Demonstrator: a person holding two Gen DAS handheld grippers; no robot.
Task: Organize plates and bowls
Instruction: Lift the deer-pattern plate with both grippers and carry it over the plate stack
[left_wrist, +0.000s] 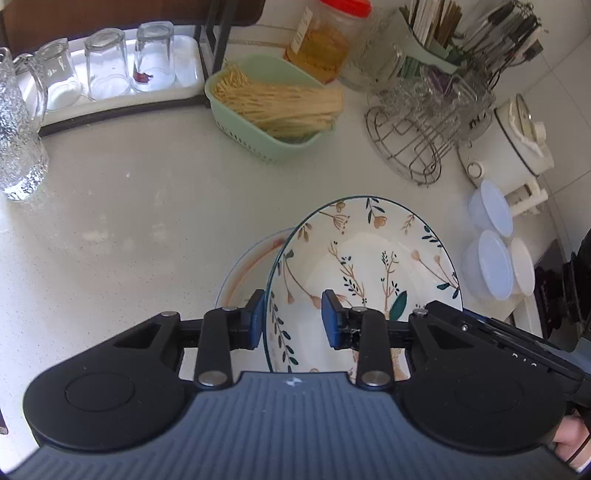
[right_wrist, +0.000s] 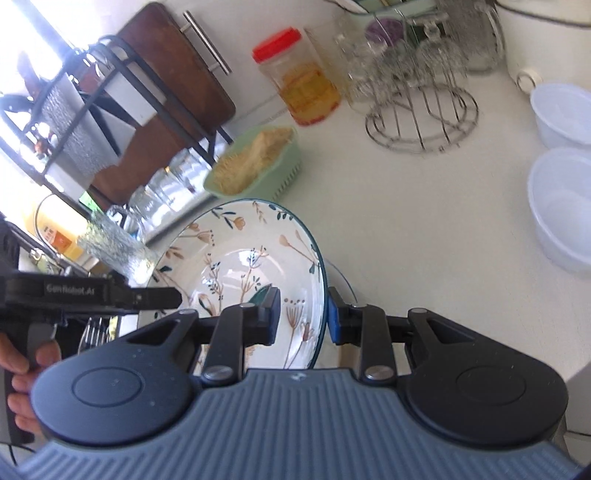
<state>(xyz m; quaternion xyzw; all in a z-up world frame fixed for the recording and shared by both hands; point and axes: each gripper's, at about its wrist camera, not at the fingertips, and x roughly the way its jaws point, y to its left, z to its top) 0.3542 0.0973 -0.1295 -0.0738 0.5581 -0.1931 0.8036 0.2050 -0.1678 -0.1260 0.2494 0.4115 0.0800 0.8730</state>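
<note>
Left wrist view: both hand-held grippers (left_wrist: 293, 319) (right_wrist: 302, 314) straddle the floral plate's (left_wrist: 369, 251) rim, jaws apart; contact unclear.

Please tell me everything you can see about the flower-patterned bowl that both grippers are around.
The white ceramic-looking bowl with painted flowers and leaves is round, shallow and glossy, with a thin dark teal rim. It looks empty. It sits tilted above a second pale dish with orange markings on the white countertop. The left gripper straddles its rim, one blue-padded finger outside and one inside; the right gripper straddles the opposite rim likewise. Both sets of fingers stand apart, so a firm clamp cannot be confirmed.
</note>
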